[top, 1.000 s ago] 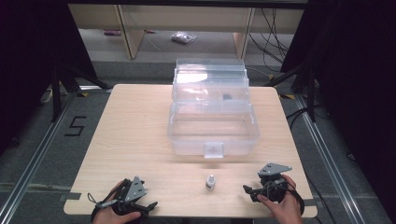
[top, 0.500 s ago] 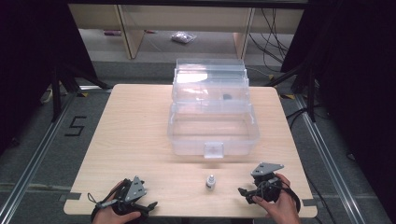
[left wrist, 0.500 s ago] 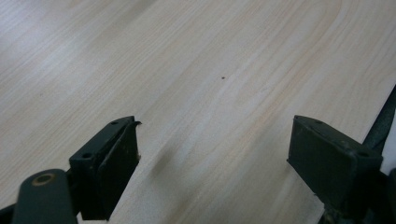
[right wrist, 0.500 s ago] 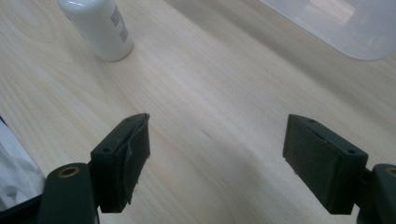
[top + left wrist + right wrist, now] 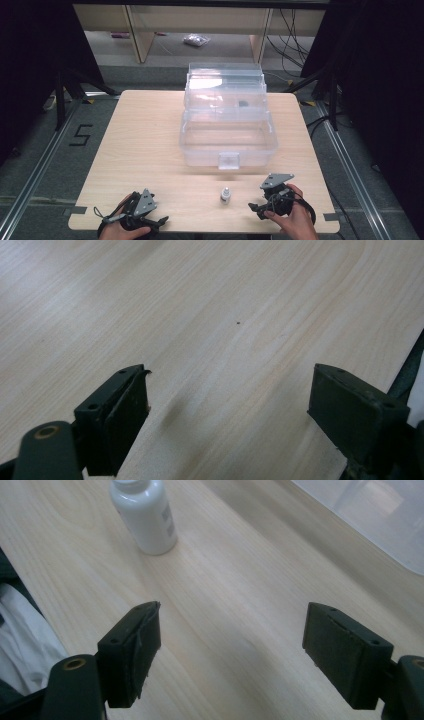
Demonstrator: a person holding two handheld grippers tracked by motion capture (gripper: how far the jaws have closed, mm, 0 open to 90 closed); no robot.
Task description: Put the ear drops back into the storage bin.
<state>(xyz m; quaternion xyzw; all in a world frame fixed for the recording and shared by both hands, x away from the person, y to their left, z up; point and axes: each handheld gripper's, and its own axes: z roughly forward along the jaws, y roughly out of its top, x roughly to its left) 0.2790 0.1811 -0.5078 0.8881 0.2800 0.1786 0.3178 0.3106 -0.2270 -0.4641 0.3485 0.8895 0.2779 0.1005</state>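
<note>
Looked along the left hand-held gripper (image 5: 230,405), down at a slant onto the bench (image 5: 210,300). Showed two black jaws rising from the bottom edge, set wide apart, with nothing but bare wood between them. Carried small screw holes on each jaw block and a round brass-coloured pivot at the lower left corner. Hung close above pale wood with the grain running slantwise across the picture. Bore one tiny dark speck (image 5: 239,323) well beyond the jaws. Cast a soft shadow just beside the left-hand jaw. Caught a dark strap or cable (image 5: 409,371) at the right edge.
</note>
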